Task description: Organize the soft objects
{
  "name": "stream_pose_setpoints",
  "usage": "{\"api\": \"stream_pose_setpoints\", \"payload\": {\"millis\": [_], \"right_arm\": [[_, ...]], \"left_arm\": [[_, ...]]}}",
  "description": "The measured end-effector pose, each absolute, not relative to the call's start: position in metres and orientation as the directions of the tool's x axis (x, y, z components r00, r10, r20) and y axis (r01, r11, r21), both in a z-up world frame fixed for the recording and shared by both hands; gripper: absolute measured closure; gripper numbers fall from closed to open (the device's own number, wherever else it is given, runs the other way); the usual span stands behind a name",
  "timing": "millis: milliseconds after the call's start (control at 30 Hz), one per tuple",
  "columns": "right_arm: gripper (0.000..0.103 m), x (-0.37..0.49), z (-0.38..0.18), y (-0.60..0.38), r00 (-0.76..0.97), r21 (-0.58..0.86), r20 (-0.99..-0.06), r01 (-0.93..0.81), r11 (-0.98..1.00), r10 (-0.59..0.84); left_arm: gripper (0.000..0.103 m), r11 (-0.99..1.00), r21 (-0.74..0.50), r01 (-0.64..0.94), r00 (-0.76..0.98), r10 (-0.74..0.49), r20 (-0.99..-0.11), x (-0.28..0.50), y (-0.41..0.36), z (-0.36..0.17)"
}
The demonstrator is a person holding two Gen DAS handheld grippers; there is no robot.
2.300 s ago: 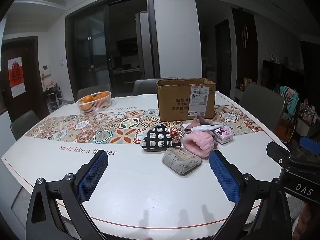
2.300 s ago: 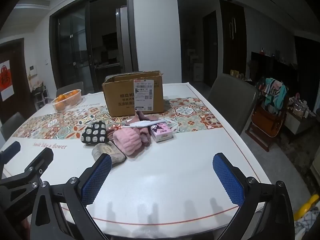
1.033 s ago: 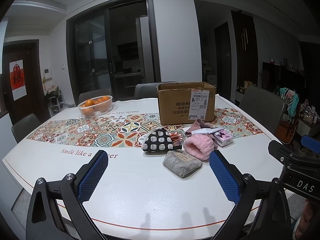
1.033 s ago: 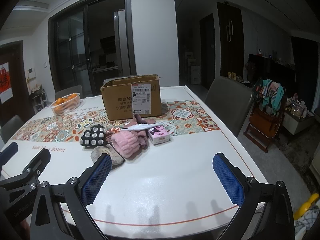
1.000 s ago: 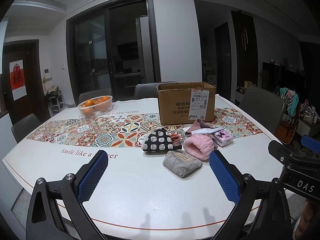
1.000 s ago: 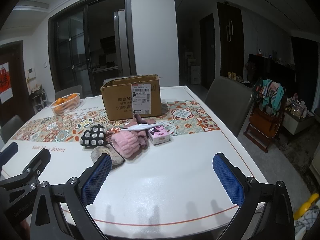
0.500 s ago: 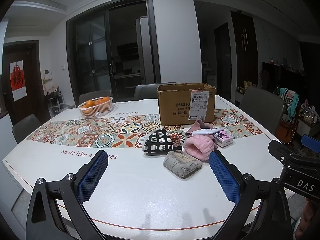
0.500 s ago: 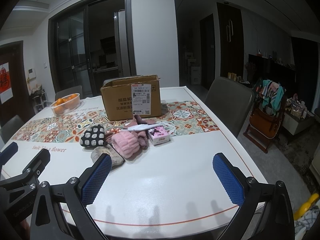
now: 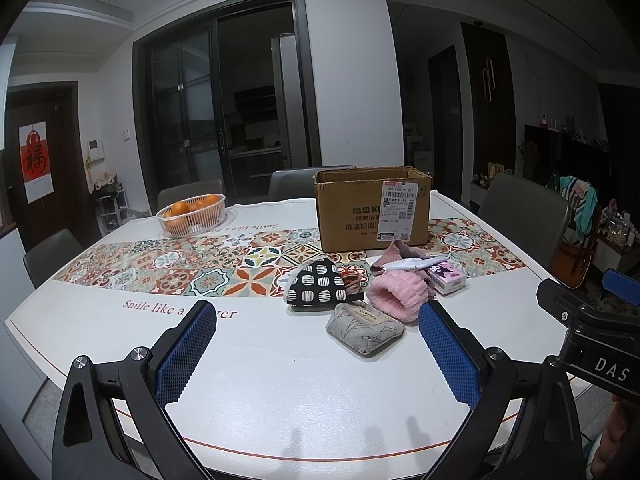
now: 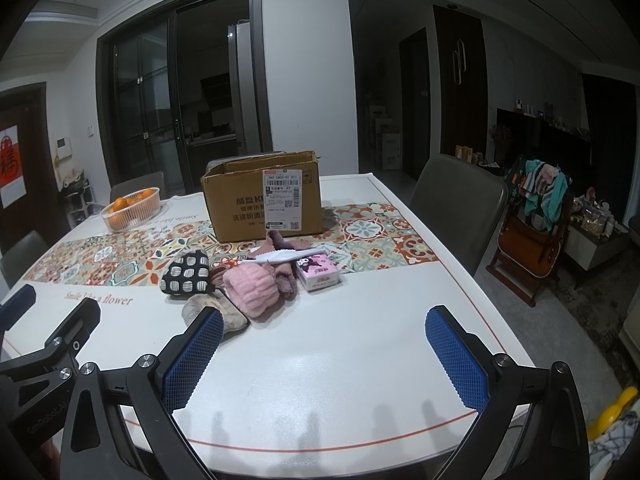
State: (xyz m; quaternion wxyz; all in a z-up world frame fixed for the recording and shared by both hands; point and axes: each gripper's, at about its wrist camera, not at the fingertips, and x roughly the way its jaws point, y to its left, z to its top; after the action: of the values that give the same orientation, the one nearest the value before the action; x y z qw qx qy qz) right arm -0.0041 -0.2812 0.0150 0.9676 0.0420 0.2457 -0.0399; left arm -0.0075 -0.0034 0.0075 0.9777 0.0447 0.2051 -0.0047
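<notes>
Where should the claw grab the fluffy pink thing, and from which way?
Probably pinch the fluffy pink thing across its puffy near end, coming down from above on the side facing the right claw. That end bulges free towards the bare table, while its far end is crowded by the purple cloth and the white plastic piece.

Left claw (image 9: 318, 350) and right claw (image 10: 324, 354) both gape wide, empty.
</notes>
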Motion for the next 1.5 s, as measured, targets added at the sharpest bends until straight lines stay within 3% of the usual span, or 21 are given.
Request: {"api": "stream_pose_setpoints", "payload": {"millis": [1033,1500], "right_arm": [[0.001,0.011,0.014,-0.276,0.876,0.067,-0.483,0.057,0.996,-0.018],[0.026,0.063,-0.011,-0.255,0.833,0.074,-0.546,-0.062,0.995,0.092]], "left_arm": [[0.003,0.993,0.089,0.073,0.903,-0.028,-0.428,0.005,-0.001,-0.004],[0.014,0.986,0.084,0.146,0.861,-0.085,-0.502,0.044,0.002,-0.039]]}}
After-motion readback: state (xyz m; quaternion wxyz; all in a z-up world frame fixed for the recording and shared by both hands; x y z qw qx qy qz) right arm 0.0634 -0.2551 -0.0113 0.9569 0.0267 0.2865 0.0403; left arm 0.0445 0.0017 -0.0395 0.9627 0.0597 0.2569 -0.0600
